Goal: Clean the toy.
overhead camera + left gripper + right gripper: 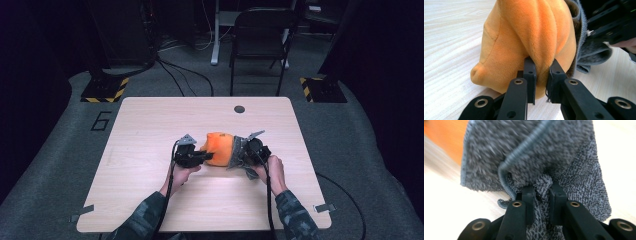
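Note:
An orange plush toy (219, 148) lies at the middle of the wooden table (150, 125). My left gripper (205, 156) comes at it from the left and is shut on a fold of the orange plush (524, 37), pinched between its black pads. A grey knitted cloth (236, 151) hangs against the toy's right side. My right gripper (242, 155) is shut on a bunched fold of that grey cloth (564, 152), with the orange plush (444, 137) showing behind it at upper left. In the left gripper view the grey cloth (586, 50) and the other gripper sit behind the toy.
A round dark hole (239, 109) sits near the table's far edge. A black chair (260, 40) stands beyond the table, with floor cables and yellow-black striped stand bases (105, 90) at the far corners. Bare tabletop lies all around the toy.

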`<state>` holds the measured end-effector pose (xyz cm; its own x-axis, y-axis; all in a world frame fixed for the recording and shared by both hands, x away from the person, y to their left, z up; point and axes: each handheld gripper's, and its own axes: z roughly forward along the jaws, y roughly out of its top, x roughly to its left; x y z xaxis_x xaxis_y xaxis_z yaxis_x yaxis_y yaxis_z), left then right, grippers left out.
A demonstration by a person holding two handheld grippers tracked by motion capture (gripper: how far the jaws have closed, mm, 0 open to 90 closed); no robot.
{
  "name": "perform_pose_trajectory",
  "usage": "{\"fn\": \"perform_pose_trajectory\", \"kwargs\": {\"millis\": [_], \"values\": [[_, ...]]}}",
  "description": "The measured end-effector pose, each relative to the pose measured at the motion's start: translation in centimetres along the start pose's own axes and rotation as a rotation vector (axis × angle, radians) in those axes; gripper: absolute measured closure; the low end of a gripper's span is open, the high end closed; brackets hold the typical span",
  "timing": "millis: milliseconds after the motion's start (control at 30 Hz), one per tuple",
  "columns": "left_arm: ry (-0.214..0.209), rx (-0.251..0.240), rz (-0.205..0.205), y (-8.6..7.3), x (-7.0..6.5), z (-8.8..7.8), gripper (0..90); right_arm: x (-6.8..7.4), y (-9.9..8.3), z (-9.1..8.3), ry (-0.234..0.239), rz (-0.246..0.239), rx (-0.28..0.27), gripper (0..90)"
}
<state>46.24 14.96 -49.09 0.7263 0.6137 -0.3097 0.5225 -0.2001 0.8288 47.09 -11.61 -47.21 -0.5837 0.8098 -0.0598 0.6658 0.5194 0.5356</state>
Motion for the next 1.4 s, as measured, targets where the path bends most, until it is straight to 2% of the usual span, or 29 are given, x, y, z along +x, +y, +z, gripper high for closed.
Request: {"fn": "perform_pose_trajectory", "kwargs": {"millis": [100, 233, 333, 400, 500, 600, 633, 667, 733, 800, 867, 1000, 1100, 1167, 1200, 1267, 1333, 1400], "values": [[0.0, 0.003, -0.002, 0.0, 0.0, 0.0, 80.0, -0.2, 0.0, 0.7, -0.003, 0.001, 0.007, 78.1], [0.0, 0.003, -0.002, 0.0, 0.0, -0.1, 80.0, -0.6, -0.3, 1.3, -0.019, -0.001, 0.047, 77.9], [0.002, 0.001, -0.01, 0.0, 0.1, -0.1, 79.8, -0.7, 0.0, 0.2, -0.031, -0.01, 0.046, 78.1], [-0.002, -0.001, -0.011, 0.0, 0.2, -0.2, 79.8, -0.8, 0.3, -1.1, -0.02, -0.003, 0.018, 78.1], [-0.003, 0.002, -0.007, 0.0, 0.1, -0.1, 79.6, -0.9, 1.3, -4.1, 0.007, 0.001, -0.095, 78.2], [-0.005, 0.0, -0.01, 0.0, 0.1, -0.1, 79.5, 0.4, 2.3, -6.2, 0.028, -0.009, -0.192, 78.2], [-0.005, 0.0, -0.011, 0.0, 0.1, -0.1, 79.4, 1.0, 2.6, -6.4, 0.028, -0.03, -0.211, 78.1], [-0.005, 0.0, -0.009, 0.0, 0.1, -0.1, 79.3, 1.6, 2.9, -6.3, 0.029, -0.048, -0.219, 78.2], [-0.007, 0.0, -0.008, -0.1, 0.1, -0.1, 78.9, 2.4, 3.4, -5.3, 0.027, -0.079, -0.197, 78.1], [-0.007, -0.003, -0.003, -0.1, 0.2, -0.1, 78.1, 2.7, 3.5, -4.0, 0.018, -0.087, -0.17, 78.2], [-0.012, -0.007, -0.002, -0.2, 0.3, -0.1, 76.5, 2.6, 3.5, -3.4, 0.023, -0.086, -0.165, 78.2], [-0.02, -0.019, 0.01, -0.3, 0.4, -0.4, 61.5, 2.3, 3.6, -3.4, 0.028, -0.065, -0.168, 78.3], [0.013, -0.008, 0.048, -0.4, 0.0, -0.6, 51.1, 2.2, 3.6, -3.3, 0.029, -0.066, -0.168, 78.3], [0.015, 0.004, 0.058, -0.5, 0.0, -0.6, 46.1, 2.1, 3.6, -3.2, 0.031, -0.057, -0.176, 78.3], [0.031, 0.009, 0.071, -0.6, -0.1, -0.6, 44.6, 2.2, 3.5, -3.3, 0.033, -0.042, -0.169, 78.3], [0.051, 0.025, 0.094, -0.9, -0.3, -0.5, 42.5, 2.0, 3.6, -3.2, 0.035, -0.051, -0.171, 78.3], [0.072, 0.034, 0.131, -1.0, -0.4, -0.3, 41.6, 2.1, 3.6, -3.2, 0.032, -0.039, -0.172, 78.2], [0.099, 0.031, 0.154, -1.1, -0.8, -0.1, 41.0, 2.0, 3.6, -3.2, 0.032, -0.054, -0.174, 78.2]]}}
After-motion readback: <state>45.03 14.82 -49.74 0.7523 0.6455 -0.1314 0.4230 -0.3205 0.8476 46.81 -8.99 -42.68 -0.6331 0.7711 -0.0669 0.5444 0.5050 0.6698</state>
